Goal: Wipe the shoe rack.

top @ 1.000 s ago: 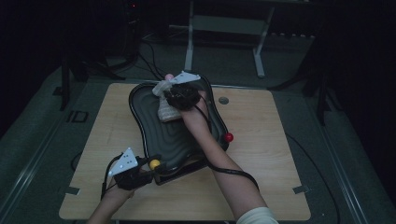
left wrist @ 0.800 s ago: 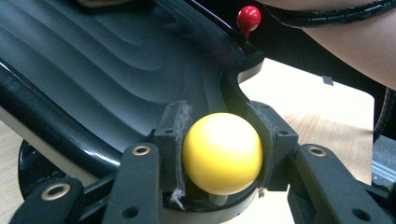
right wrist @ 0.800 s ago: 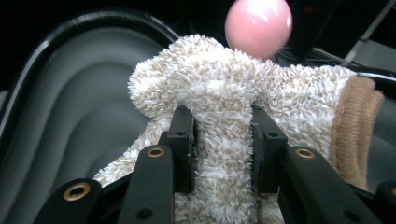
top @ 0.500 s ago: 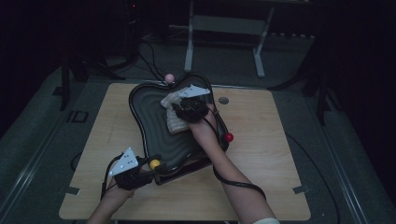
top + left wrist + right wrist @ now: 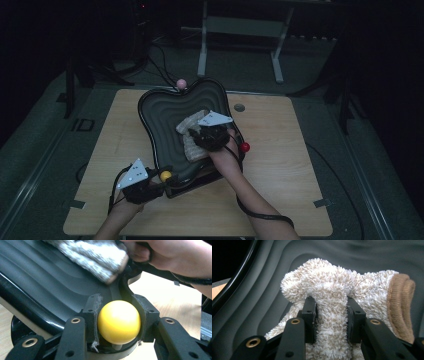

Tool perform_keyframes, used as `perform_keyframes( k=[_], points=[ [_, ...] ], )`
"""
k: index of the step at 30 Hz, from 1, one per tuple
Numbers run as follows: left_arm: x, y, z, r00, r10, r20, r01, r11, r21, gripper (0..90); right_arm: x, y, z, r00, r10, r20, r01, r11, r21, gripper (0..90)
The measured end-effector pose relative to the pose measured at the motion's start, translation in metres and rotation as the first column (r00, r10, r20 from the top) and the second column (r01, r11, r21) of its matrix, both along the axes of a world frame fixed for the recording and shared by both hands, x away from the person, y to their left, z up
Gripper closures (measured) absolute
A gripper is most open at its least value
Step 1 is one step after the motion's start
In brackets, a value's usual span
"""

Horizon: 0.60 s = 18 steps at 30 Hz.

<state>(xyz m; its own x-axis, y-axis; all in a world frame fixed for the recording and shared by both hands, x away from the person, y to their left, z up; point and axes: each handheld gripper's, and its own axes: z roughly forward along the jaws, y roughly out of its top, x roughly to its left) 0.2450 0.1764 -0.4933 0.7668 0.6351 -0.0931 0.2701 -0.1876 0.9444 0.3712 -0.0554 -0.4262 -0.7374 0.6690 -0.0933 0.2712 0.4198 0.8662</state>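
Below, right gripper (image 5: 331,312) fingers pinch the sock (image 5: 332,290), left gripper (image 5: 117,322) fingers the half-hidden yellow ball (image 5: 119,322).

The tool (image 5: 331,315) pinches a fluffy sock (image 5: 337,287) over the ridged black tray (image 5: 274,290).

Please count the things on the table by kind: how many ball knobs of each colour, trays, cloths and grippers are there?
Yellow ball knob: 1
Red ball knob: 1
Pink ball knob: 1
Black wavy tray: 1
Fluffy cloth: 1
Grippers, left gripper and right gripper: 2
Total: 7
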Motion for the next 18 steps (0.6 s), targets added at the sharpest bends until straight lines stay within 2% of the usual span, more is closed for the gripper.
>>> perform_keyframes(
  k=[5, 13, 18],
  points=[
    [0.0, 0.0, 0.0, 1.0, 0.0, 0.003, 0.0, 1.0, -0.001, 59.4, -0.012, -0.007, -0.007, 0.9999, 0.011, -0.003, -0.011, 0.9999, 0.0, 66.5],
    [-0.001, -0.001, 0.0, 1.0, 0.007, 0.002, -0.007, 1.0, 0.006, 59.4, -0.031, -0.02, -0.017, 0.999, 0.044, -0.008, -0.045, 0.9982, -0.039, 66.5],
    [-0.001, -0.001, 0.001, 0.9999, 0.012, 0.001, -0.013, 0.9997, 0.019, 59.4, -0.037, -0.024, -0.021, 0.9988, 0.046, -0.015, -0.047, 0.9982, -0.038, 66.5]
  ],
)
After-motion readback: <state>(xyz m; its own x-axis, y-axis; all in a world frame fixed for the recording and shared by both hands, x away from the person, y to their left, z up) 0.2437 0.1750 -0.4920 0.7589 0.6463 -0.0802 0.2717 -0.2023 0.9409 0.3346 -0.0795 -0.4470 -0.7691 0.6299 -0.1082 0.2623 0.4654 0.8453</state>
